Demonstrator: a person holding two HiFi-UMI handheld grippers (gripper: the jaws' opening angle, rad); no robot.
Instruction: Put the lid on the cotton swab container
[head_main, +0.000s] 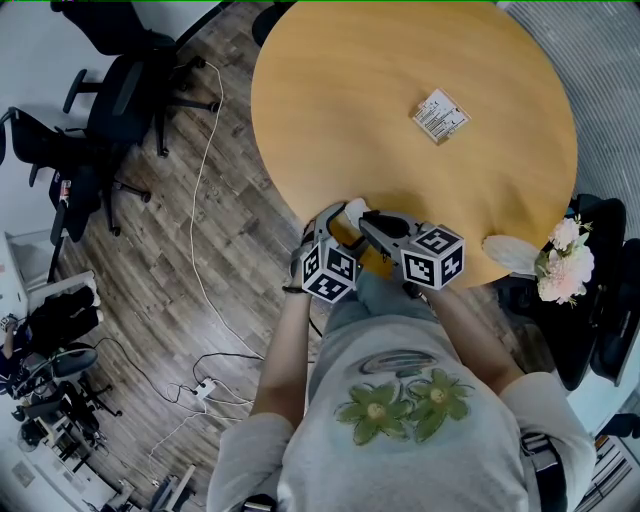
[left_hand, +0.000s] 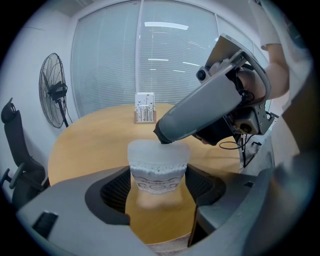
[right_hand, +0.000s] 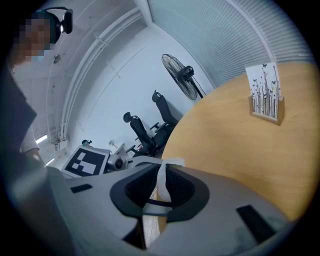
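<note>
At the near edge of the round wooden table (head_main: 400, 60), both grippers meet. My left gripper (left_hand: 157, 189) is shut on the clear cotton swab container (left_hand: 157, 175), which stands upright between its jaws with white swabs showing inside. A frosted lid (left_hand: 158, 151) sits over the container's top. My right gripper (left_hand: 163, 136) comes in from the right and pinches the lid's far rim. In the right gripper view the lid (right_hand: 162, 181) appears edge-on, clamped between that gripper's (right_hand: 160, 194) jaws. From the head view the container (head_main: 353, 209) shows as a small white spot between the left gripper (head_main: 337, 222) and the right gripper (head_main: 368, 226).
A wooden stand with a printed card (head_main: 440, 115) sits farther back on the table. A bunch of pale flowers (head_main: 562, 262) is at the table's right edge. Office chairs (head_main: 120, 90), a floor fan (left_hand: 54, 95) and cables (head_main: 200, 200) lie left on the wooden floor.
</note>
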